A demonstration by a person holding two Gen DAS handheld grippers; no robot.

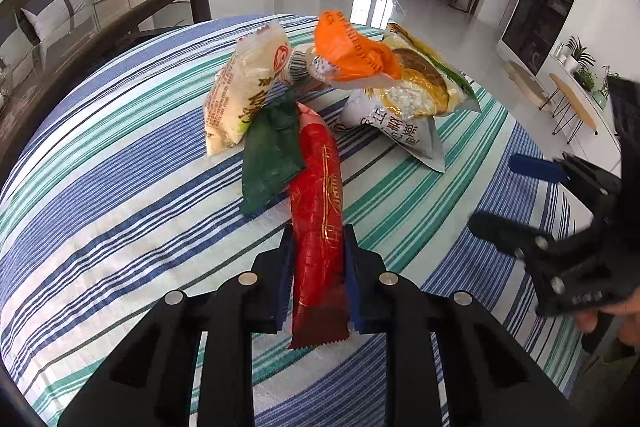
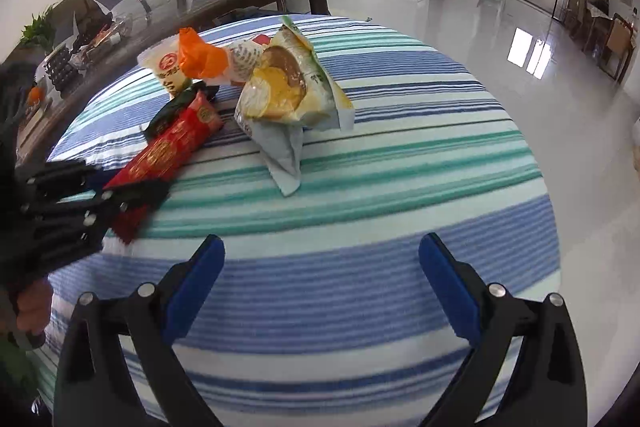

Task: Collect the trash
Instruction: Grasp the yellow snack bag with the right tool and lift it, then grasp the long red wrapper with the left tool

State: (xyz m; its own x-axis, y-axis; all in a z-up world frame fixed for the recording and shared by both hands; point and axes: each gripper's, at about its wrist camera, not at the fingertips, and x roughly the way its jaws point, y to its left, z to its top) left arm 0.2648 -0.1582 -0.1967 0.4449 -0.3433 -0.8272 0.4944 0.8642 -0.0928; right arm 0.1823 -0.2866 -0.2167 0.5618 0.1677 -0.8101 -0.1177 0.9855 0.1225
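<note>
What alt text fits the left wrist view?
The left gripper has its jaws shut on a long red wrapper above a striped tablecloth. Beyond lie a green packet and other snack bags.

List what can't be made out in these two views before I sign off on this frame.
- Trash bin: in neither view.
- Red wrapper: in the right wrist view, its near end is hidden by the blurred left gripper.
- Green wrapper: label unreadable.
- Items beneath the orange bag: covered.
- Right gripper: motion-blurred in the left wrist view.
</note>
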